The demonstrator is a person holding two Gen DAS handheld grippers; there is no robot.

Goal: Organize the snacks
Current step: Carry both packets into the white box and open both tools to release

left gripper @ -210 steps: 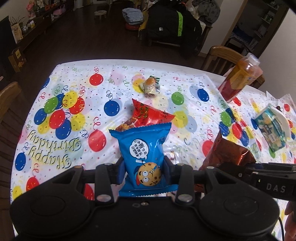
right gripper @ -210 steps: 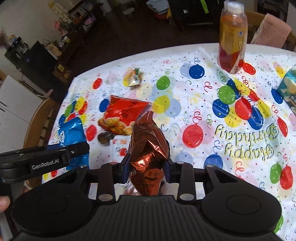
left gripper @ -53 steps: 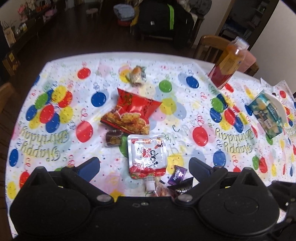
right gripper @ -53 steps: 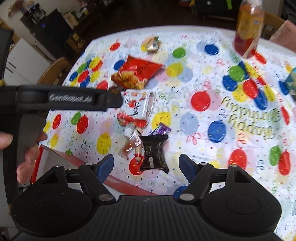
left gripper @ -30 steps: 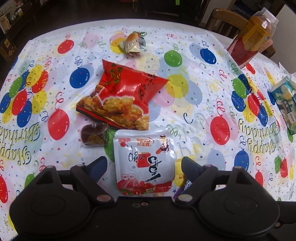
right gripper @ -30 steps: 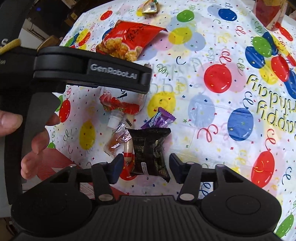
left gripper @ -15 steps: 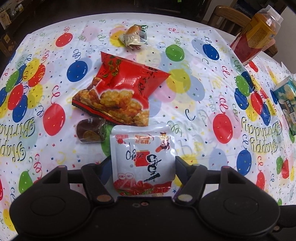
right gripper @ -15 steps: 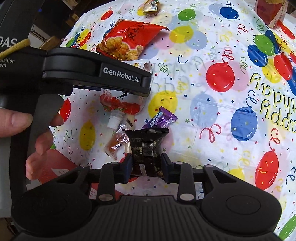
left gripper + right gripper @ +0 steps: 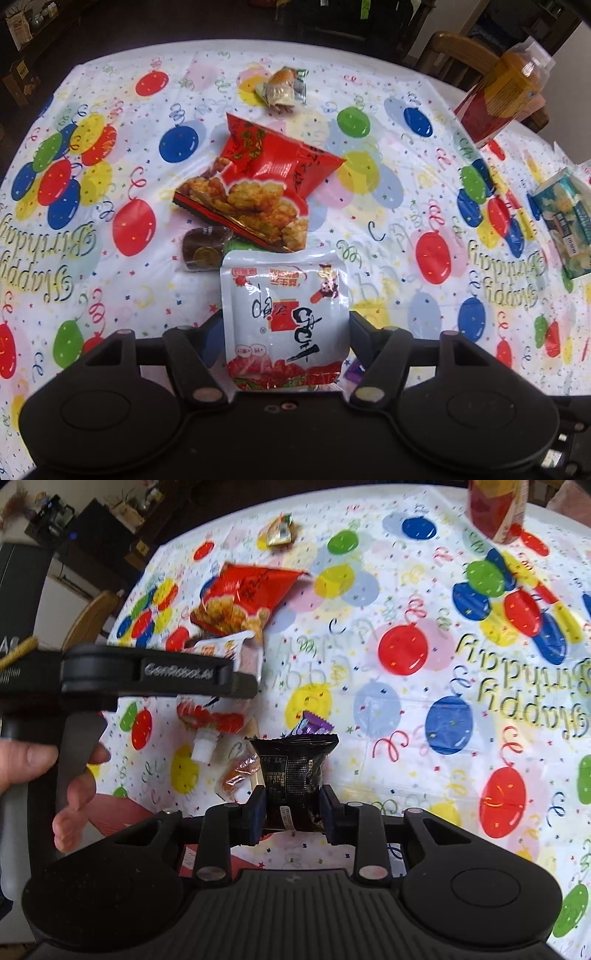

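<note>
Two tools gripping: left tool (image 9: 284, 332) clamps white pouch (image 9: 284, 314), right tool (image 9: 291, 812) black packet (image 9: 293, 771); purple wrapper (image 9: 314, 725) half hidden.

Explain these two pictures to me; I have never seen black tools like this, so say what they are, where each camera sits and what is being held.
No robot here: a person holds a two-finger gripper in each hand, each with a camera looking along its fingers. The left-hand view shows the left gripper closed on a white and red pouch. The right-hand view shows the right gripper closed on a black snack packet; the person's hand on the other tool's handle also shows there. On the balloon tablecloth lie a red snack bag and other small wrapped snacks.
</note>
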